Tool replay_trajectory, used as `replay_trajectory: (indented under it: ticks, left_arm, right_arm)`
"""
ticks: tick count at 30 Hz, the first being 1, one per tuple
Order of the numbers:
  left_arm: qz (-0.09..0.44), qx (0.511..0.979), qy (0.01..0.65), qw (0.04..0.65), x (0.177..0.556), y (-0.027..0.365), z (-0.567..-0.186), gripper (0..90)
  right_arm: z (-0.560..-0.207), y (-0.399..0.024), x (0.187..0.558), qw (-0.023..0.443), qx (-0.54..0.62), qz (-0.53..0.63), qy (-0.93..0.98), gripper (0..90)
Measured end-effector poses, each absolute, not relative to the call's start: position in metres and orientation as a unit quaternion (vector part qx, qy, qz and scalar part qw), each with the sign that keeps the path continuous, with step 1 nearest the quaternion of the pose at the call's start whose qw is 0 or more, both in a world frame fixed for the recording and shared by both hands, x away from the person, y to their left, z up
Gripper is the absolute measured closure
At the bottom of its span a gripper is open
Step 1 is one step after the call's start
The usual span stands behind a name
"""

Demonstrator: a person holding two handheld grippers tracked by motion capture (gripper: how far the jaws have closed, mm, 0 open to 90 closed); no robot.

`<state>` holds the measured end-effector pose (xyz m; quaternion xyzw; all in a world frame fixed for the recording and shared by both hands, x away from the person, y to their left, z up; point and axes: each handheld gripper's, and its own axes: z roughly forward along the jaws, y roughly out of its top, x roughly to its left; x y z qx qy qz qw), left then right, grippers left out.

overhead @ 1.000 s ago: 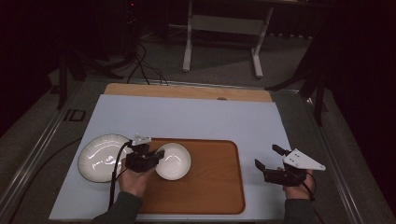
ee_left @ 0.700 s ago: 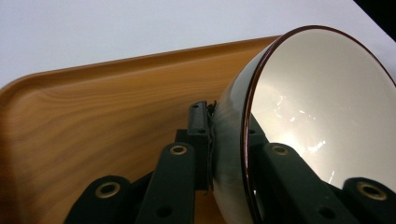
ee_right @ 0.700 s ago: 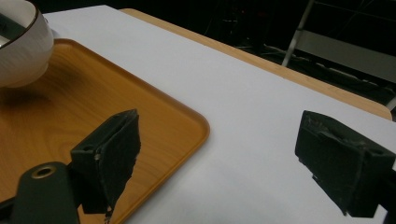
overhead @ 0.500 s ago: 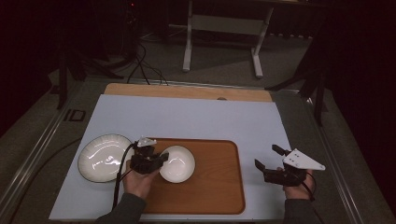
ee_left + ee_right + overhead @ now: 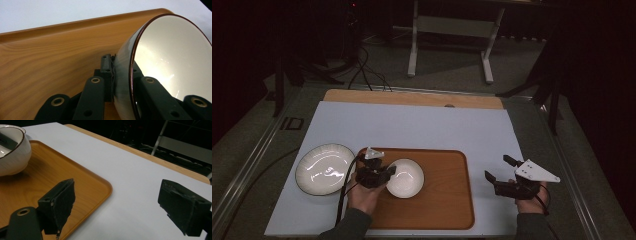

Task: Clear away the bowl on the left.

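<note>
Now the left gripper holds the bowl by its rim over the tray.

Its jaws are clamped tight on the bowl's wall, one inside and one outside (the left gripper view shows the bowl tilted, its bottom off the wood), near the tray's left edge. Judging by this, the pick-up is done and setting the bowl down is what remains; where it is meant to go I cannot tell. A white plate lies on the white mat just beside the tray's left edge, close behind the left hand. The right gripper waits by the mat's right edge with jaws wide apart and nothing between them. Nothing else crowds the tray, so only the plate could get in the way.
</note>
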<state>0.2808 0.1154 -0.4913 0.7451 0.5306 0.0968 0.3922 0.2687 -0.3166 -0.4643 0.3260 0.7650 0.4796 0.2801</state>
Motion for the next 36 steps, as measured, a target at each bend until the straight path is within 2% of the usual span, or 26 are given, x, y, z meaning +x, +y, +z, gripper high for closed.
replay_trajectory:
  ticks: [26, 36]
  left_arm:
    - [0.086, 0.744, 0.545, 0.377, 0.284, 0.114, -0.503, 81.8]
    - [0.064, 0.734, 0.558, 0.382, 0.288, 0.117, -0.509, 81.7]
  right_arm:
    - [-0.464, -0.317, 0.270, 0.280, 0.324, 0.481, 0.765, 13.9]
    - [-0.464, -0.315, 0.270, 0.279, 0.322, 0.479, 0.767, 13.9]
